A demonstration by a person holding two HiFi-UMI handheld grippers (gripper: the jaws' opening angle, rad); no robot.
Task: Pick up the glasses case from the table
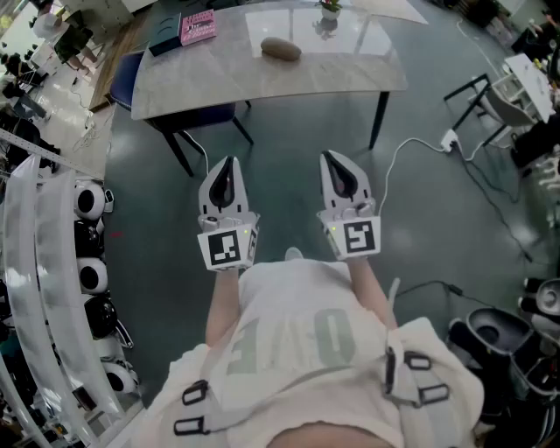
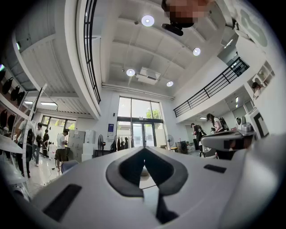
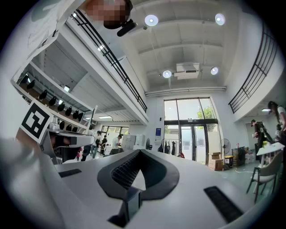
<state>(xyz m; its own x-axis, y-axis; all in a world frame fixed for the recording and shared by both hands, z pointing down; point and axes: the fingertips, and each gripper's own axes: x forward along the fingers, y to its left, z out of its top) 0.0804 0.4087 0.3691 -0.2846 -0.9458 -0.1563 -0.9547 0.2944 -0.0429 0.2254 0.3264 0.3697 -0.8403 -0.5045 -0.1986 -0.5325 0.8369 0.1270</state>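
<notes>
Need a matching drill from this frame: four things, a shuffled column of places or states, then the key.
1 glasses case
2 pink book
3 power strip
4 left gripper

A on the floor, right of the table
B jaws together, held short of the table
C far left of the table
D near the table's middle

Pairs: 1-D, 2-C, 3-A, 4-B
</notes>
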